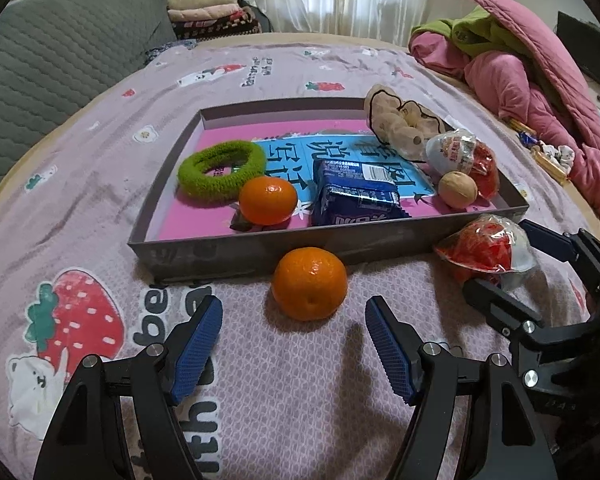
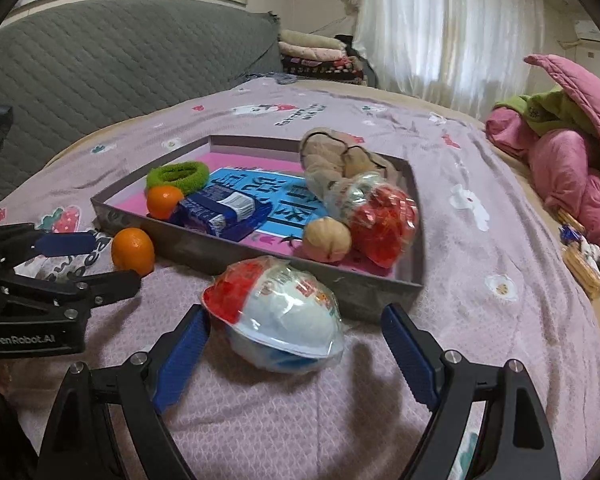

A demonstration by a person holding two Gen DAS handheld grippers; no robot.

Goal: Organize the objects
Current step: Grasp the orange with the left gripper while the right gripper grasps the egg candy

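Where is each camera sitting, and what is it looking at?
Left wrist view: sits on the left gripper, looking along its open blue fingers at the loose orange before the grey tray; the right gripper shows at right.
Right wrist view: sits on the right gripper, looking along its open fingers at the wrapped toy egg; the left gripper shows at left.
Both views share the tray, orange, egg and bedspread.

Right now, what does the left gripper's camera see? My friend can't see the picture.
The open left gripper points at an orange lying on a lilac strawberry blanket, just outside a shallow grey tray. The tray holds another orange, a green hair tie, a blue snack pack and a walnut.
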